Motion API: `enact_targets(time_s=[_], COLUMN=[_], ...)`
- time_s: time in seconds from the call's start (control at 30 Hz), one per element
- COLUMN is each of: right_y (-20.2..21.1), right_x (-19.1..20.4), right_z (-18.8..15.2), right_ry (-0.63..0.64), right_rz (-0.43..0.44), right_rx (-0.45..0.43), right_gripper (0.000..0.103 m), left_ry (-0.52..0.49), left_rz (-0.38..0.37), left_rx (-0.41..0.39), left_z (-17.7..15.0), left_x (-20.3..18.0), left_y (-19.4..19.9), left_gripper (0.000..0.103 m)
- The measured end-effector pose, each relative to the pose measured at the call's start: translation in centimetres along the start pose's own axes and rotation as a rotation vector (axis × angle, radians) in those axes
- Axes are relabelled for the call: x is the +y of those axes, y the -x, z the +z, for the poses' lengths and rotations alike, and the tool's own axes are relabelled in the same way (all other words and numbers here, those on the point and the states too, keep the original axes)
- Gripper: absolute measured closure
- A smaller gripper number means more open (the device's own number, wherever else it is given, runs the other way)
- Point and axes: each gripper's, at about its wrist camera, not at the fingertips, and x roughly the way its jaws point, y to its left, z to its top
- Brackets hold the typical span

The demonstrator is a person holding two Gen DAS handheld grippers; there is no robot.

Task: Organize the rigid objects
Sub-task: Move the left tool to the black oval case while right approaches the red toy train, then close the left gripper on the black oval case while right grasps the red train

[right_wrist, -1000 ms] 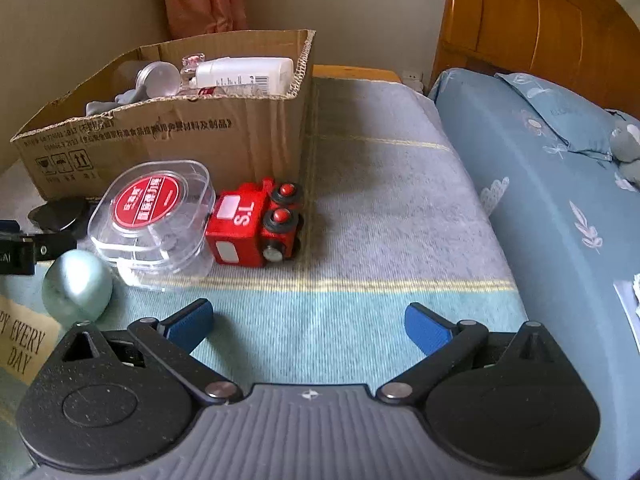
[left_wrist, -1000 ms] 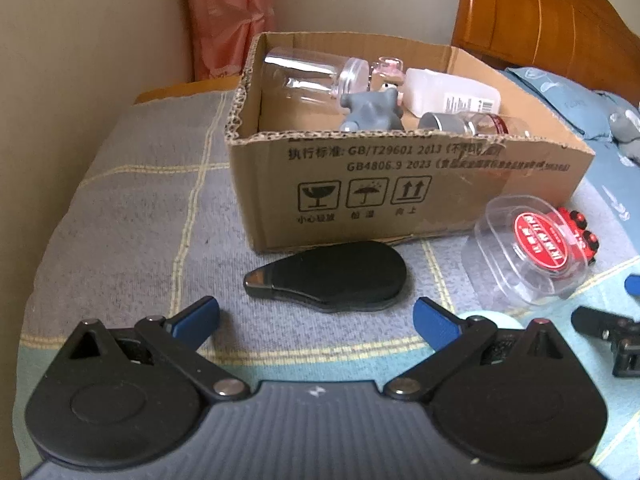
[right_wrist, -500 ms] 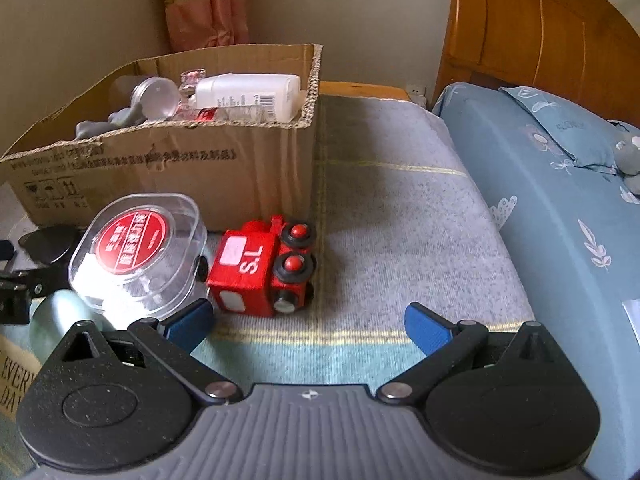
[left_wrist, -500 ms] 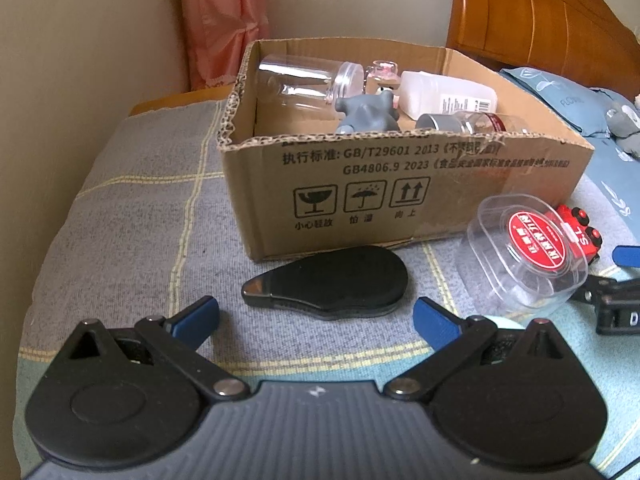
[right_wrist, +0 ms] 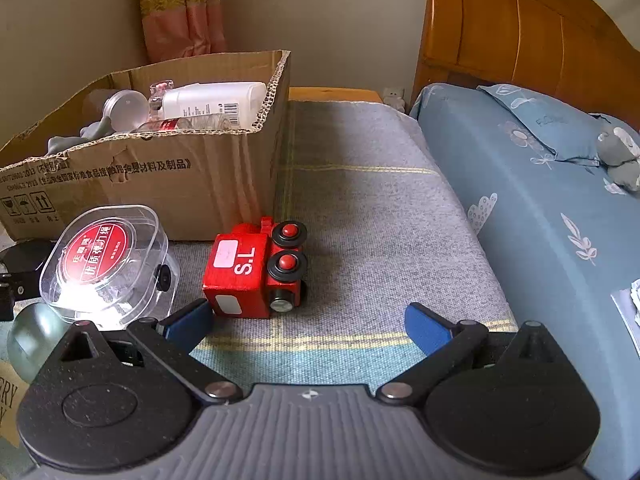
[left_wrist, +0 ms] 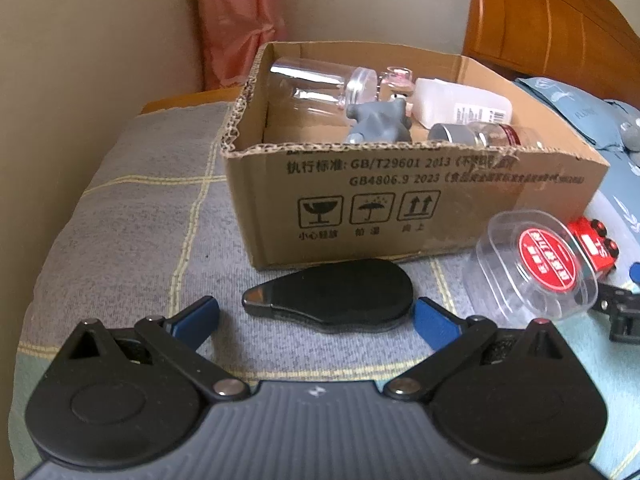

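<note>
A flat black teardrop-shaped case [left_wrist: 332, 294] lies on the grey blanket in front of the cardboard box [left_wrist: 400, 200]. My left gripper [left_wrist: 315, 316] stands open just short of it, the case's near edge between the blue fingertips. In the right wrist view a red toy train [right_wrist: 256, 270] marked "S.L" sits by the box's corner [right_wrist: 224, 184]. My right gripper [right_wrist: 307, 322] is open, its left fingertip close to the train's near corner. A clear round tub with a red label [right_wrist: 104, 260] leans beside the train [left_wrist: 594, 246]; in the left view the tub [left_wrist: 536, 268] is at right.
The box holds a clear jar [left_wrist: 320, 80], a grey figure [left_wrist: 380, 122], a white bottle [left_wrist: 460, 106] and a metal-lidded jar [left_wrist: 480, 136]. A pale green ball [right_wrist: 34, 336] lies at left. A blue-covered bed [right_wrist: 540, 208] and wooden headboard [right_wrist: 520, 32] stand at right.
Both grippers have moved forward and lower. The black case now sits nearer the left fingertips, and the red train has come close to the right gripper's left fingertip.
</note>
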Motion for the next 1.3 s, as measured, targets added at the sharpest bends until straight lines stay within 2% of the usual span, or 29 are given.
enact_targets(time_s=[0.2, 0.3, 0.6, 0.9, 1.13, 1.3], right_y=[0.0, 0.0, -0.4, -1.0, -0.9, -0.4], right_x=[0.1, 0.0, 0.4, 0.7, 0.7, 0.5], right_z=[-0.1, 0.0, 0.6, 1.8, 2.2, 2.2], right_ry=[0.0, 0.005, 0.031, 0.051, 0.08, 0.098], right_rz=[0.0, 0.006, 0.029, 0.044, 0.053, 0.088], right_rx=[-0.009, -0.007, 0.008, 0.003, 0.014, 0.032], right_gripper=[0.0, 0.0, 0.0, 0.002, 0.027, 0.042], left_ry=[0.025, 0.012, 0.006, 0.009, 0.0, -0.053], left_rz=[0.021, 0.015, 0.014, 0.017, 0.009, -0.007], left_rx=[0.015, -0.002, -0.01, -0.009, 0.005, 0.017], left_z=[0.7, 0.6, -0.3, -0.3, 0.0, 0.2], left_x=[-0.9, -0.9, 1.3, 1.2, 1.1, 0.8], left_y=[-0.3, 0.1, 1.2, 1.3, 1.1, 1.4], left_gripper=[0.004, 0.014, 0.013, 0.013, 0.013, 0.013])
